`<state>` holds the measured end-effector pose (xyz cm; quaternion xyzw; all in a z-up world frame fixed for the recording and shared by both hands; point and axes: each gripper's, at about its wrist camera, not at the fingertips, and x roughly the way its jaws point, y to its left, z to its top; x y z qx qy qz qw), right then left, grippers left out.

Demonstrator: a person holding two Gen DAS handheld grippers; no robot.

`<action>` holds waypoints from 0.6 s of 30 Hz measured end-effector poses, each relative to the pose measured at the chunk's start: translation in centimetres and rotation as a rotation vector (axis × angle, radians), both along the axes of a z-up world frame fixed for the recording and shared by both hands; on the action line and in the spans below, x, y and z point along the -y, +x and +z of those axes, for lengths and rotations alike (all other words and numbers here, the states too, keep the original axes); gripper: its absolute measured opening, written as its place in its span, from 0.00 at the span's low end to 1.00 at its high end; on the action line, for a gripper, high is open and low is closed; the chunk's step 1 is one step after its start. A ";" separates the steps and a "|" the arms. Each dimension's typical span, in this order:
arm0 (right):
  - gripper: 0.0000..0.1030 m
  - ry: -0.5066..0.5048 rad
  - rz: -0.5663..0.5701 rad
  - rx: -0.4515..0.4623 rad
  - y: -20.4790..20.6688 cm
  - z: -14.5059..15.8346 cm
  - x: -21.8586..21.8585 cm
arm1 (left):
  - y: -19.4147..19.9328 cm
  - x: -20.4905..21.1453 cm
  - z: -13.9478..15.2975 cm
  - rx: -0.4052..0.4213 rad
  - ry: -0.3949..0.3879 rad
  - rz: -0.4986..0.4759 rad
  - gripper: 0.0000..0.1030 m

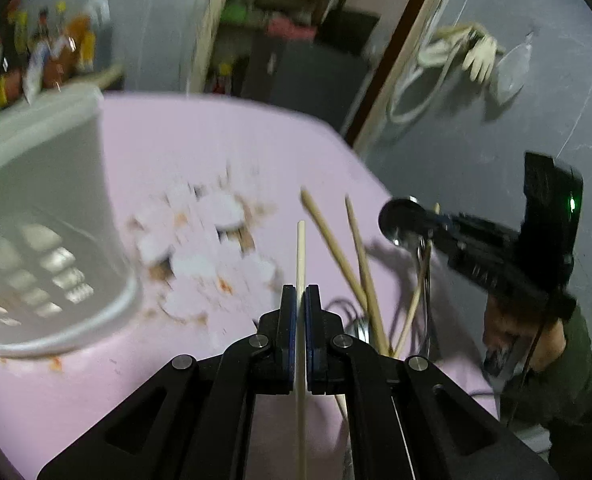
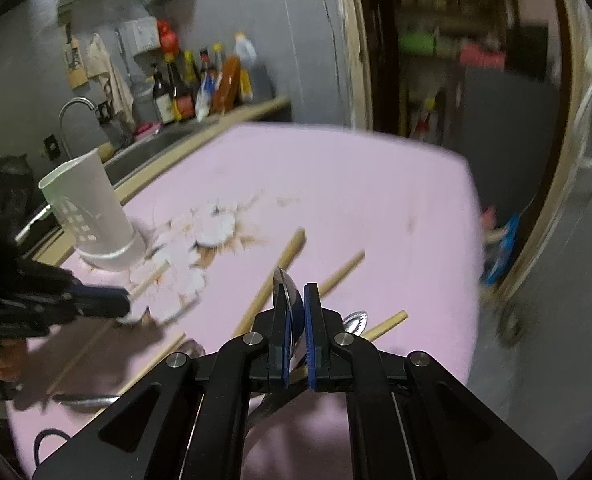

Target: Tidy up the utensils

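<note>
Utensil sorting, early stage. White perforated utensil holder (image 2: 96, 216): upright near the far left part of the pink table (image 2: 375, 200), beside a patch of white, brown-edged scuffing; its inside cannot be seen, so whether anything is filed cannot be told. Left gripper (image 1: 300, 300): jaws closed on one pale chopstick (image 1: 300, 248), which passes between the pads and points ahead, clear of the table by appearance. Right gripper (image 2: 296, 300): jaws closed on a metal spoon (image 2: 284, 280), bowl showing above the pads, handle running back beneath. Still loose on the table: several wooden chopsticks (image 2: 272, 280) lying at mixed angles just beyond the right gripper, a second spoon (image 2: 355, 322) just to its right, and another metal utensil (image 2: 88, 400) near the front left edge, type unclear. Judgement: two items in hand, none visibly delivered; most of the lot awaits collection and placing in the holder.
</note>
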<state>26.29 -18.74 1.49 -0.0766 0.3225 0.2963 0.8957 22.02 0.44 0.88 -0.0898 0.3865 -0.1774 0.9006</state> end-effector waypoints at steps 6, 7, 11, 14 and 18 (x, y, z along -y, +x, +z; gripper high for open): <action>0.04 0.022 -0.038 0.187 -2.2 2.1 -1.7 | -2.6 -1.7 3.0 0.183 -0.019 0.067 0.02; 0.04 0.036 -0.045 0.215 -2.4 2.7 -2.1 | -2.8 -1.7 3.3 0.200 -0.027 0.078 0.02; 0.03 0.063 -0.068 0.324 -3.1 4.3 -3.3 | -3.5 -2.5 4.7 0.280 -0.064 0.139 0.02; 0.03 0.088 -0.090 0.420 -3.7 5.8 -4.4 | -3.6 -4.0 6.7 0.338 -0.083 0.185 0.02; 0.03 0.128 -0.089 0.525 -4.6 8.5 -6.5 | -2.9 -7.6 9.7 0.399 -0.111 0.261 0.02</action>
